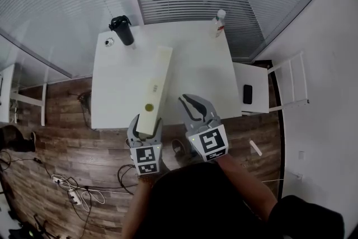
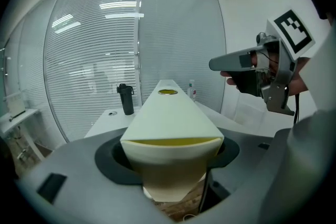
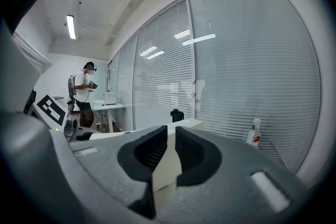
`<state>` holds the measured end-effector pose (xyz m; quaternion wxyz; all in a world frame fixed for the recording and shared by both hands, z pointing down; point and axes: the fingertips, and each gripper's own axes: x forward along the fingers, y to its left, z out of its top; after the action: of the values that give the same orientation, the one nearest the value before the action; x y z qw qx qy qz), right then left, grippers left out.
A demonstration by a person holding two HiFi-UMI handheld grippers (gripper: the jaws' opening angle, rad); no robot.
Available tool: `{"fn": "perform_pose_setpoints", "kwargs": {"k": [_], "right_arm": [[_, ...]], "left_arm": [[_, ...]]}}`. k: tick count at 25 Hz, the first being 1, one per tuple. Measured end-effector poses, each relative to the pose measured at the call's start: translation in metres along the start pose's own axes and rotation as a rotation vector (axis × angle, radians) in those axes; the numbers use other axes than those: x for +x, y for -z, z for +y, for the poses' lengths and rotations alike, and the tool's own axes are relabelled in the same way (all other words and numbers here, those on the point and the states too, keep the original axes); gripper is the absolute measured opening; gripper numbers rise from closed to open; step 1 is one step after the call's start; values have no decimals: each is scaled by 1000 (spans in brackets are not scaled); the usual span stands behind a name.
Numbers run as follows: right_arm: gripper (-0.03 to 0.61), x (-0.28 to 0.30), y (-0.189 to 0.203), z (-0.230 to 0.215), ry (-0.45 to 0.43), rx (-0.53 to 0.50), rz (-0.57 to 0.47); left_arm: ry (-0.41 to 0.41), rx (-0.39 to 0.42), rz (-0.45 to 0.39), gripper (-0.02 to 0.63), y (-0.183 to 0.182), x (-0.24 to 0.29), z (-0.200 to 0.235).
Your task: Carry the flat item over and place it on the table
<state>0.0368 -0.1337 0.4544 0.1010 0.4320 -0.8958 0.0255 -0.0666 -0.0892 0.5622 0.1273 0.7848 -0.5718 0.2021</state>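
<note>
The board (image 1: 156, 81) is laid on the table (image 1: 117, 81), so the left gripper (image 1: 146, 123) jaws are spread wide around its end; the right gripper (image 1: 193, 104) jaws are pinched nearly together, empty.

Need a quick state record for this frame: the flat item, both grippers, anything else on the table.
item: long cream board, lying on white table, near end overhanging the near edge
left gripper: jaws open, board's near end between them
right gripper: jaws shut, empty, beside the board
far edge of table: black travel mug, white bottle
</note>
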Motion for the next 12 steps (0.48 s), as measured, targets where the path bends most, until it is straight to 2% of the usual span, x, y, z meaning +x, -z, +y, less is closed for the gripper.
{"fn": "perform_pose_setpoints", "kwargs": {"k": [2,5,12], "right_arm": [[43,2,-1,1,-3,-4,-4],[43,2,-1,4,-8,-5,-6],[43,-1,4,6,-11,0,8]], "left_arm": [[-3,-16,23,319,-2,6,3],[10,16,54,321,-4,11,2],[59,43,64,328,2,-5,-4]]}}
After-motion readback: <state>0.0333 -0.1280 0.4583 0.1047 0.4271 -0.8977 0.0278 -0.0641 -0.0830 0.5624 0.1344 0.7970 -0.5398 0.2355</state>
